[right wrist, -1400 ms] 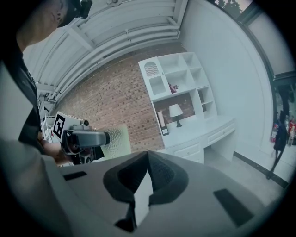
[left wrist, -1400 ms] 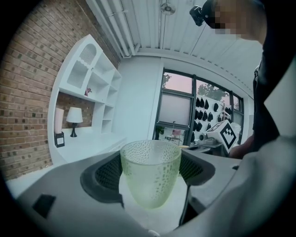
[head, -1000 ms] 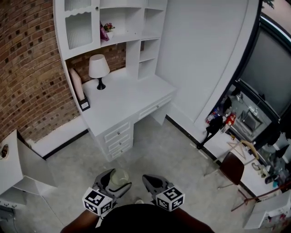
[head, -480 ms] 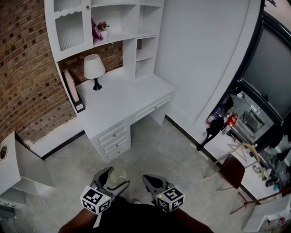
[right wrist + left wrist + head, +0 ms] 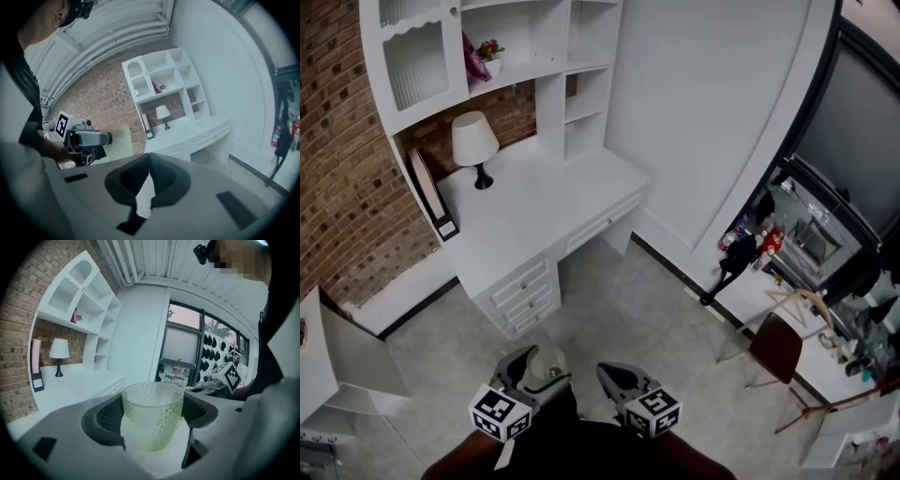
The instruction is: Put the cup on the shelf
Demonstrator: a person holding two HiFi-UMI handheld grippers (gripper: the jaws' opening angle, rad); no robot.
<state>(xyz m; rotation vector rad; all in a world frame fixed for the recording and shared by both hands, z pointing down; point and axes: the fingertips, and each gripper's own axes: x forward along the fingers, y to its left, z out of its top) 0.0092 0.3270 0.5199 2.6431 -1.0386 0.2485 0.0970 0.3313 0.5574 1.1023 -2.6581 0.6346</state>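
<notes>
**Item: cup** point(image 5: 152, 416). Pale green, see-through, with a dimpled wall. It stands upright, mouth up, long axis vertical, well apart from the furniture and held in front of the person's body.

**Holder: left gripper** point(image 5: 539, 371). Clenched on the cup, one dark pad against each side of its wall.

**Right gripper** point(image 5: 149, 161). Jaws brought together with nothing between them, idle just beside the left one.

**Destination: shelf unit** point(image 5: 534, 70). White, with open compartments and one door with a ribbed panel. It stands on the back of a white desk point(image 5: 544, 202) against a brick wall point(image 5: 337, 187).

**Key relation.** In the head view the shelf unit lies ahead of the grippers and to their left, well apart, with bare floor point(image 5: 619, 309) and the desk between. The cup-bearing left gripper is on the nearer side. Judgement: the carry has yet to close the gap, and the cup would need to go in upright.

**Other contents.**
- Lamp point(image 5: 474, 141) with a white shade, on the desk.
- Flowers point(image 5: 483, 52) in a shelf compartment.
- File holder point(image 5: 427, 192) at the desk's left end.
- Brown chair point(image 5: 773, 342) far right.

**Writing.** None readable. The cubes point(image 5: 500, 412) on the grippers carry black-and-white square markers, and the file holder's small label is too small to read.
</notes>
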